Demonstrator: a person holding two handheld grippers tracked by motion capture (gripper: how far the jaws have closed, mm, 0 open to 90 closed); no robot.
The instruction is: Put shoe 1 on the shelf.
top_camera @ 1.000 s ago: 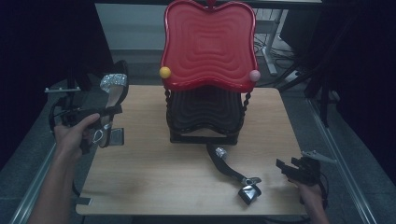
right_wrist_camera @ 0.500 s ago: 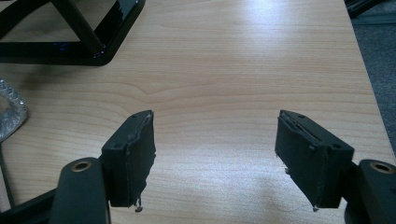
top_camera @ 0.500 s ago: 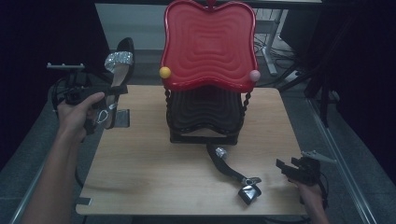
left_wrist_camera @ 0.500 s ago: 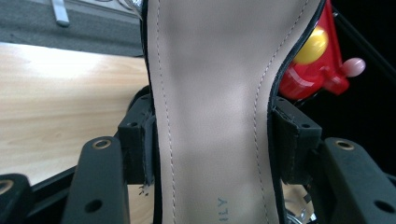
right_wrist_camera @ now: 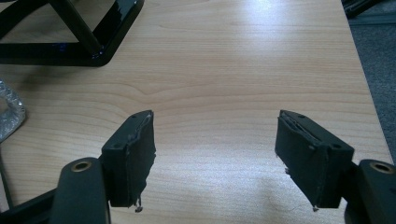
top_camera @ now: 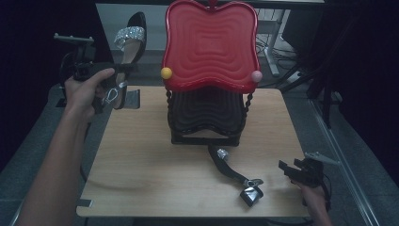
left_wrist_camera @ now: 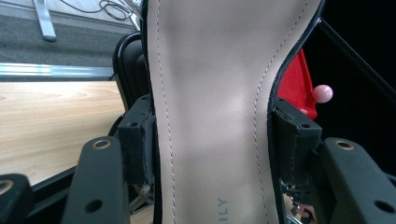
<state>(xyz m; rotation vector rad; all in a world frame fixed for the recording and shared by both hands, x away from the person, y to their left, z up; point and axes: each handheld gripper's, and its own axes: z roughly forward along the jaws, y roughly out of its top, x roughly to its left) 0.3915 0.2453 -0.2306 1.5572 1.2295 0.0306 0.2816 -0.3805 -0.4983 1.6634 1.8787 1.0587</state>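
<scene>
A black high-heeled sandal (top_camera: pixel 129 37) with a glittering strap hangs above the table's far left corner, toe up. My left gripper (top_camera: pixel 123 70) is shut on it, the jaws pressing both edges of its beige insole (left_wrist_camera: pixel 210 93). A second matching sandal (top_camera: pixel 230 169) lies on its side on the wooden table (top_camera: pixel 141 165), in front of the rack. My right gripper (top_camera: pixel 287 169) rests low at the table's front right, open, with bare wood between its fingers (right_wrist_camera: pixel 135 154).
A tiered rack stands at the table's back centre, with a red wavy top shelf (top_camera: pixel 210 44) over a black one (top_camera: pixel 207 113). A yellow knob (top_camera: pixel 166 73) and a pink knob (top_camera: pixel 256 76) mark its corners. Cables and metal legs lie behind the table.
My left hand has lifted the sandal up and farther back, from near the tabletop to level with the red shelf. The right gripper and the sandal on the table have stayed put.
</scene>
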